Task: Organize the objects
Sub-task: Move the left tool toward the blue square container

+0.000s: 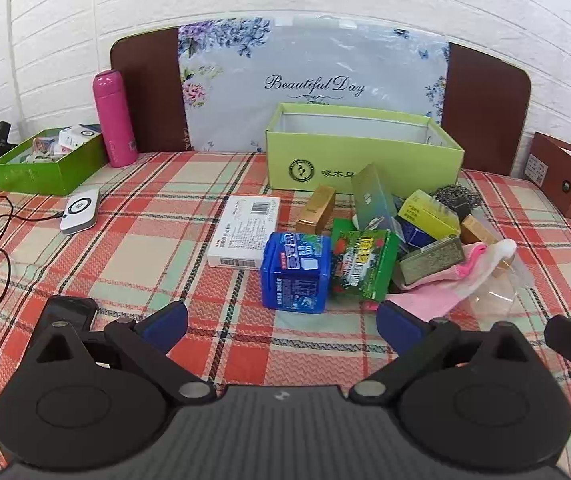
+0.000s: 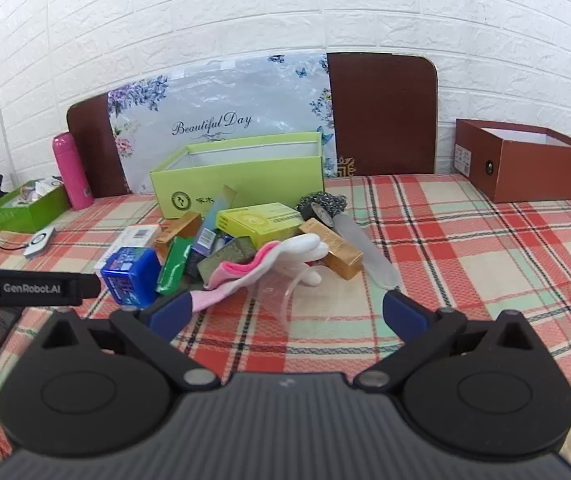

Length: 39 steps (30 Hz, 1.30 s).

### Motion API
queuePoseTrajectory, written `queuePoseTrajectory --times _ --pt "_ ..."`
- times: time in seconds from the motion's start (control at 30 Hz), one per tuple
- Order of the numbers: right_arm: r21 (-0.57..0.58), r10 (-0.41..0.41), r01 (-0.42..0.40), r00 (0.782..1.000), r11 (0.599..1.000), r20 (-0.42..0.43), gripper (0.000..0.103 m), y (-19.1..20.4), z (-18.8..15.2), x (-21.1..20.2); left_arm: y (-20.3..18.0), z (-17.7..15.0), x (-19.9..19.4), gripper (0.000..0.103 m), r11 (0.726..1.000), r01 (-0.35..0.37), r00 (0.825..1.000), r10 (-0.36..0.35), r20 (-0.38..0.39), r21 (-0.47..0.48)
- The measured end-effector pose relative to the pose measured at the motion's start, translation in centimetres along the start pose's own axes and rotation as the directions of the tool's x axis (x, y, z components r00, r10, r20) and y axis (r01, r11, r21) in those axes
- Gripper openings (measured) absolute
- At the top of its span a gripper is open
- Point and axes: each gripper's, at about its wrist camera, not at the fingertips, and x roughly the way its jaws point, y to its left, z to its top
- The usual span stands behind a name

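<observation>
A pile of small things lies on the plaid cloth in front of an empty light-green box (image 1: 361,160) (image 2: 241,180). In the pile are a blue container (image 1: 295,272) (image 2: 131,276), a green packet (image 1: 361,264) (image 2: 173,266), a white carton (image 1: 245,230), gold boxes (image 1: 317,210) (image 2: 333,248), a yellow box (image 1: 429,214) (image 2: 261,220), pink and white socks (image 1: 469,276) (image 2: 269,264) and clear plastic (image 2: 297,296). My left gripper (image 1: 281,326) stands open just short of the blue container. My right gripper (image 2: 285,316) is open over the clear plastic, nothing between its fingers.
A green box (image 1: 45,164) (image 2: 25,208) of small items, a pink bottle (image 1: 113,120) (image 2: 71,172) and a white device (image 1: 79,210) with a black cable sit at the left. A brown open box (image 2: 525,160) (image 1: 565,184) stands at the right. A headboard lines the white wall.
</observation>
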Motion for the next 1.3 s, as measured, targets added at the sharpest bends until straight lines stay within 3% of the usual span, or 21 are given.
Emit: queuePoseTrajectory --times 0.37,1.3 --pt "-0.032 -0.005 0.004 1.000 0.999 -0.001 0.103 0.7 -0.3 1.0 0.6 0.0 1.2 0.103 1.000 0.007 1.000 -0.008 -0.025 -0.012" --pt "-0.011 0.018 -0.020 0.994 1.000 -0.107 0.103 -0.8 -1.1 6.4 0.2 0.6 6.2 0.103 1.000 0.002 0.993 -0.003 -0.116 -0.005"
